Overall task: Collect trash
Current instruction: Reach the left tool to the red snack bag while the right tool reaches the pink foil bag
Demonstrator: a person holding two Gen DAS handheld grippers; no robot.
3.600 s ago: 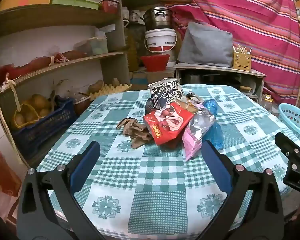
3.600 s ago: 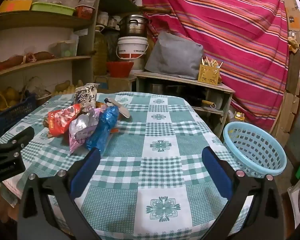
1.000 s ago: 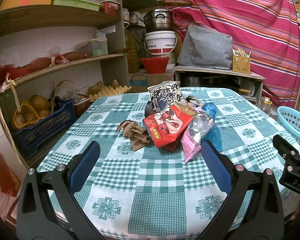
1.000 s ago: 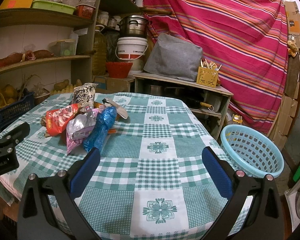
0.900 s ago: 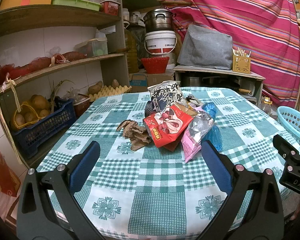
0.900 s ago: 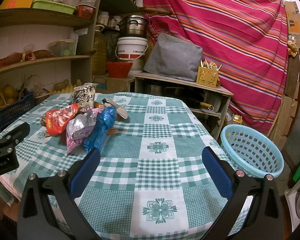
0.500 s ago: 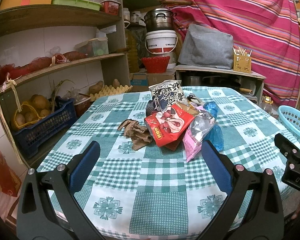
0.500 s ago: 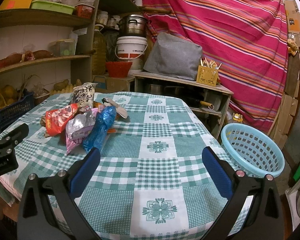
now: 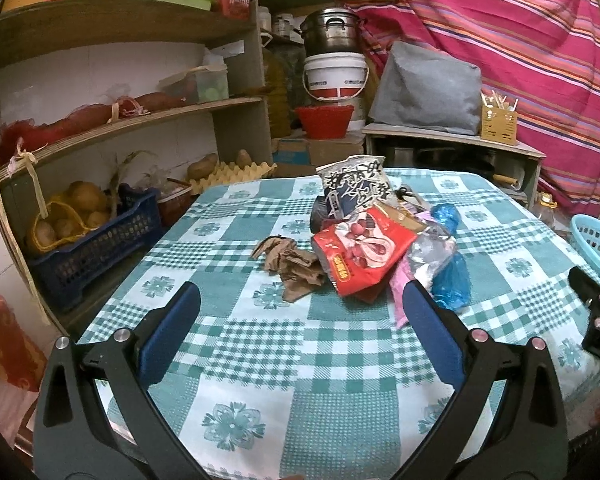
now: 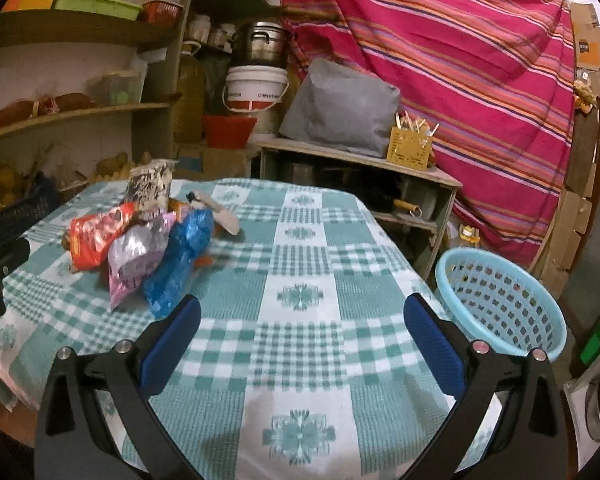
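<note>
A pile of trash lies mid-table: a red snack bag (image 9: 362,254), a black-and-white bag (image 9: 356,188), a pink-silver wrapper (image 9: 424,264), a blue plastic bag (image 9: 452,272) and crumpled brown paper (image 9: 292,264). My left gripper (image 9: 300,336) is open and empty, short of the pile. My right gripper (image 10: 300,340) is open and empty over the cloth, with the blue bag (image 10: 180,260), pink wrapper (image 10: 138,256) and red bag (image 10: 98,236) to its left. A light blue basket (image 10: 500,300) stands off the table's right edge.
The table has a green checked cloth (image 9: 260,360). Shelves with potatoes in a dark blue crate (image 9: 88,240) stand left. A low cabinet (image 10: 360,176) with a grey cushion and yellow holder is behind. A striped curtain (image 10: 460,60) hangs at the back.
Both grippers have shifted slightly; the right view has swung a little to the left and is blurred by motion. The trash pile has not moved.
</note>
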